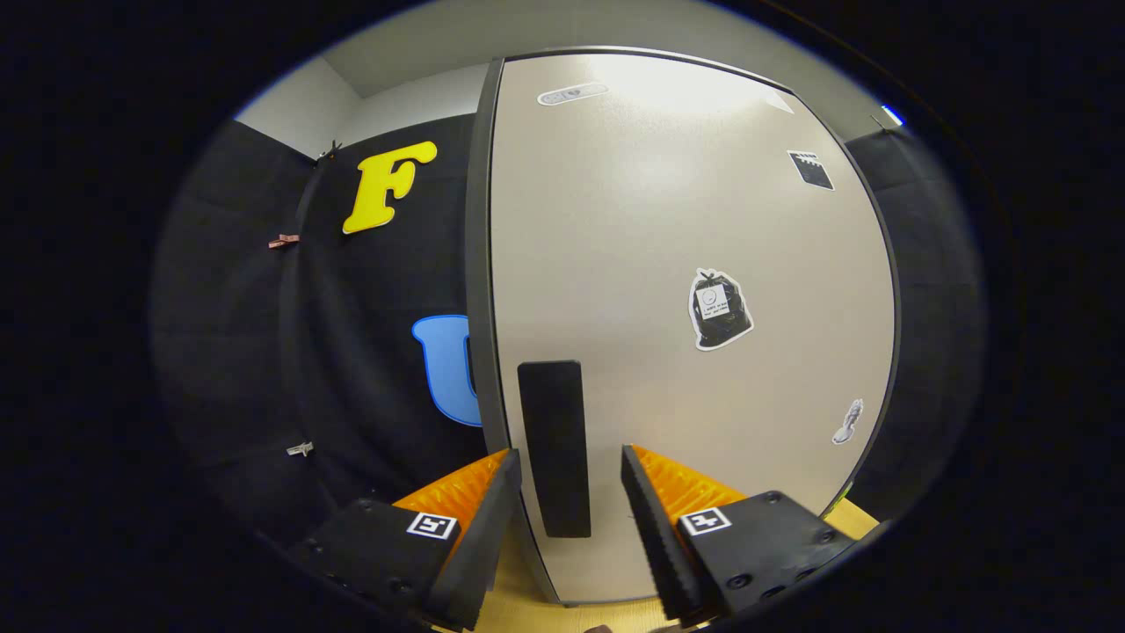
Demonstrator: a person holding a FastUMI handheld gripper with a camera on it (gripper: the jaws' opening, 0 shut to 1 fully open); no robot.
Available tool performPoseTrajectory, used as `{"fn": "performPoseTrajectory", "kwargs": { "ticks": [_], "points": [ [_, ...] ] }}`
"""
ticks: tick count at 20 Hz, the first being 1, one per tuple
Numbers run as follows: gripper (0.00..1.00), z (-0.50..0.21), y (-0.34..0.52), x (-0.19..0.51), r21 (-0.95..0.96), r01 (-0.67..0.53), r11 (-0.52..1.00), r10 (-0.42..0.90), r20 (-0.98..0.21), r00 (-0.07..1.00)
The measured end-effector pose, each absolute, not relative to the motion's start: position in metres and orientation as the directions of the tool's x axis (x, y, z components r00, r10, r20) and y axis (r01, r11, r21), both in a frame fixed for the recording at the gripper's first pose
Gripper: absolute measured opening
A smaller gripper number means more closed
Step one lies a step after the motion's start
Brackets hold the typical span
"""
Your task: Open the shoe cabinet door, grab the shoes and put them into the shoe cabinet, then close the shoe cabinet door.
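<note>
While gripper [569,462] gapes, beige door [668,264], black handle [554,440]

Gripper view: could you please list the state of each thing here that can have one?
shoe cabinet door: shut, flush in its dark frame.
door handle: upright black bar near the door's edge, between the claw's fingers, not clamped.
claw: open, a finger on each side of the handle.
</note>
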State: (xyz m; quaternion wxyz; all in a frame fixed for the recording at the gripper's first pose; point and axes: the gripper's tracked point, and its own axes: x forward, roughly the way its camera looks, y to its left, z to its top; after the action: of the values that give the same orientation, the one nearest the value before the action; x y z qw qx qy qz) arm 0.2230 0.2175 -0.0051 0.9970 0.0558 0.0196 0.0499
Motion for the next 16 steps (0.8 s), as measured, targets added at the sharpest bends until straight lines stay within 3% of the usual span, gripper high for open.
{"fn": "performPoseTrajectory", "kwargs": {
  "ticks": [4, 6, 7, 8, 13, 16],
  "points": [
    [0.46, 0.004, 0.22, 0.233, 0.119, -0.067, 0.991, 0.069, -0.008, 0.998],
    [0.45, 0.004, 0.218, 0.234, 0.116, -0.043, 0.992, 0.045, -0.014, 0.999],
    [0.36, 0.003, 0.217, 0.237, 0.106, -0.031, 0.994, 0.033, -0.015, 0.999],
    [0.37, 0.004, 0.218, 0.232, 0.099, -0.028, 0.995, 0.03, -0.015, 0.999],
    [0.18, 0.006, 0.219, 0.22, 0.067, -0.083, 0.994, 0.085, -0.025, 0.996],
    [0.18, 0.013, 0.222, 0.198, 0.085, -0.13, 0.988, 0.133, -0.027, 0.991]
  ]
}}
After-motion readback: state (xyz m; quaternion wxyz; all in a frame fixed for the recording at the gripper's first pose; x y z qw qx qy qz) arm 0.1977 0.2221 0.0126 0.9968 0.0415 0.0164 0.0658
